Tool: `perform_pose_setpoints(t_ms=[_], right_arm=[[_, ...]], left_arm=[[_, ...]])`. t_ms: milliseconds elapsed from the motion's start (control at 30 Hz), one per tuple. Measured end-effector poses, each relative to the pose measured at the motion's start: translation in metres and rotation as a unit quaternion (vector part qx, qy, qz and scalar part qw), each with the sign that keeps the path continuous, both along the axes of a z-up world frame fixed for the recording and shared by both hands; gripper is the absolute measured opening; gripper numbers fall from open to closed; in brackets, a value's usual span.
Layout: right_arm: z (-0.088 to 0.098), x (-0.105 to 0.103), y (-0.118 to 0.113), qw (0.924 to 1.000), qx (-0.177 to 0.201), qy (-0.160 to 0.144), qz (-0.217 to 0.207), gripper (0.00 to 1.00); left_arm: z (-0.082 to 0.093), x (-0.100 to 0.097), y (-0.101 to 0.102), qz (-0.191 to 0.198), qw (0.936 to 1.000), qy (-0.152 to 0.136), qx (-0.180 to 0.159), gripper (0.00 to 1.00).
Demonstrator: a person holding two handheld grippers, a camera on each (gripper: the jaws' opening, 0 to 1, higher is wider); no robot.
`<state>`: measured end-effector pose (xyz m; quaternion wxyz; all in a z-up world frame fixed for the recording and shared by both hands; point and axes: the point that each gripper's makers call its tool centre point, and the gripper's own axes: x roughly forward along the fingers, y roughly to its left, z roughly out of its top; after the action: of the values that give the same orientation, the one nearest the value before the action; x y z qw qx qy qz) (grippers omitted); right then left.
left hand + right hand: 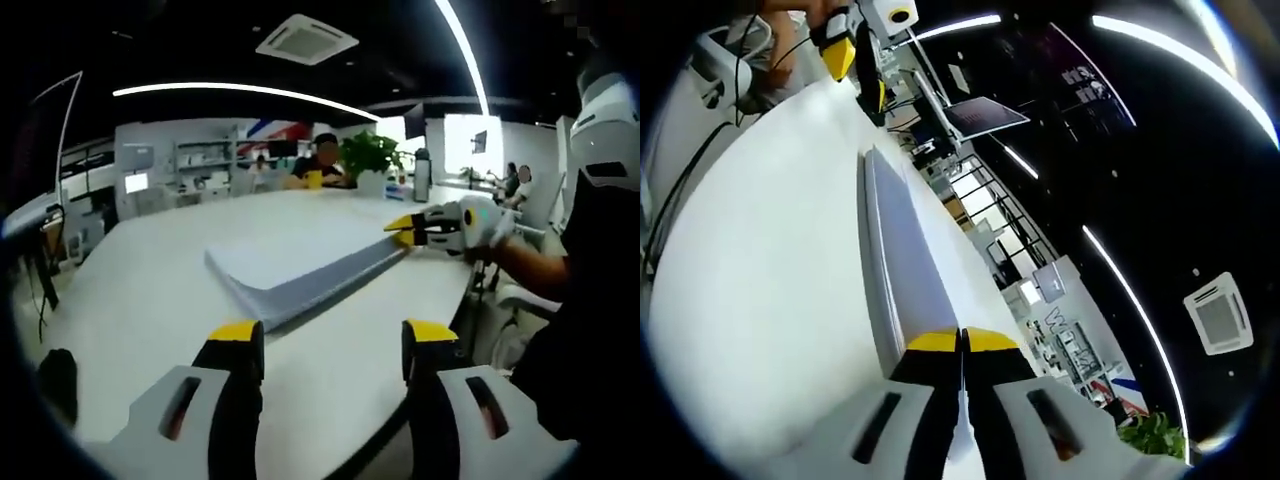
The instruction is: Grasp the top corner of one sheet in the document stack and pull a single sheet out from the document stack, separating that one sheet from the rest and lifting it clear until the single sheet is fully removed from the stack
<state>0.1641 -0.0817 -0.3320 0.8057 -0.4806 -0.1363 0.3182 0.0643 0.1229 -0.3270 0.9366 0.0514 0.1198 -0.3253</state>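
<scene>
The document stack point(300, 265) is lying flat on the white tabletop point(150, 300), its long axis running away from the left hand-held gripper point(333, 335), which is hovering near the stack's closer end with jaws spread. The right hand-held gripper point(405, 228) is sitting at the stack's far corner, jaws pressed together (whether a sheet is pinched, I cannot tell). Bare tabletop lies on both sides of the stack, so pulling outward looks unobstructed.

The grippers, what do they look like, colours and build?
Both match: the left gripper has light grey bodies with dark slots, black fingers and yellow tips. The right gripper shows the same grey, black and yellow. Seen from the left gripper view, the person holding it wears a dark sleeve.
</scene>
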Motion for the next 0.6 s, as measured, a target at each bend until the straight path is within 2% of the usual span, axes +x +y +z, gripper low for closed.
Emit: perform_pose_setpoints(t_ms=[133,300,400,600], right_arm=[[0.001,0.000,0.000,1.0000,-0.002,0.006,-0.003,0.02],[0.004,-0.001,0.000,0.9989,0.026,0.038,0.003,0.02],[0.008,0.000,-0.002,0.9977,0.043,0.052,-0.005,0.02],[0.022,-0.005,-0.001,0.9816,0.135,0.134,-0.008,0.02]], left_arm=[[-0.006,-0.002,0.000,-0.002,0.9999,0.005,0.008,0.56],[-0.009,-0.003,0.001,-0.002,0.9999,0.011,0.007,0.55],[-0.005,0.000,0.004,0.008,1.0000,0.003,-0.003,0.54],[0.006,0.001,0.005,0.006,1.0000,-0.007,-0.001,0.54]])
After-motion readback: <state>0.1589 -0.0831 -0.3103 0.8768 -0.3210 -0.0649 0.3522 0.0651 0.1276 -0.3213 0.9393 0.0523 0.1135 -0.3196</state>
